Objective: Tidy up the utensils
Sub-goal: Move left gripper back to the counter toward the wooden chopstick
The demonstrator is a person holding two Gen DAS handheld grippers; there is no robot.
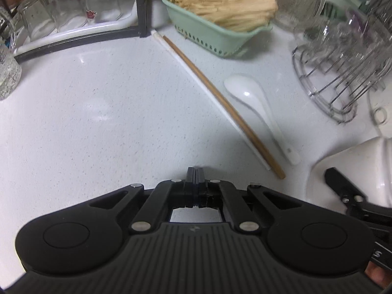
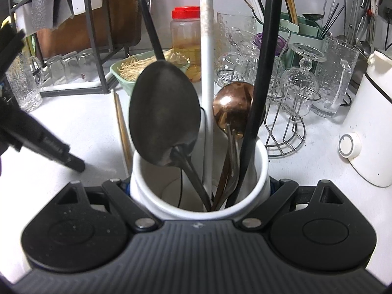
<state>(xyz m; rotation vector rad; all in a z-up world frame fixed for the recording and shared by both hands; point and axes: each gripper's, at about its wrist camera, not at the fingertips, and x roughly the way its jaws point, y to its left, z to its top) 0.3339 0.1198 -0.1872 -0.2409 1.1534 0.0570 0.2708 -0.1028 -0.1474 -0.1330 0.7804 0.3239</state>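
1. Left gripper (image 1: 195,174): pressed fully closed, nothing between the fingertips, hovering over bare counter (image 1: 98,103) short of the loose utensils.
2. Right gripper (image 2: 199,183): spread wide around the white holder (image 2: 147,188), one finger on each side of its wall, apparently steadying it; already inside, a dark spoon (image 2: 164,112), a copper spoon (image 2: 232,105), a white chopstick (image 2: 207,73) and black chopsticks (image 2: 264,73).
3. Still lying on the counter: brown chopstick (image 1: 220,98) tight against a white stick (image 1: 196,78), white soup spoon (image 1: 254,105) just beside them.
4. Probably next: open before descending, straddle the brown chopstick mid-length, close square across it.
5. Best avoided: nudging the soup spoon or catching the white stick too.
6. Worth keeping the holder still and upright for the drop-in.
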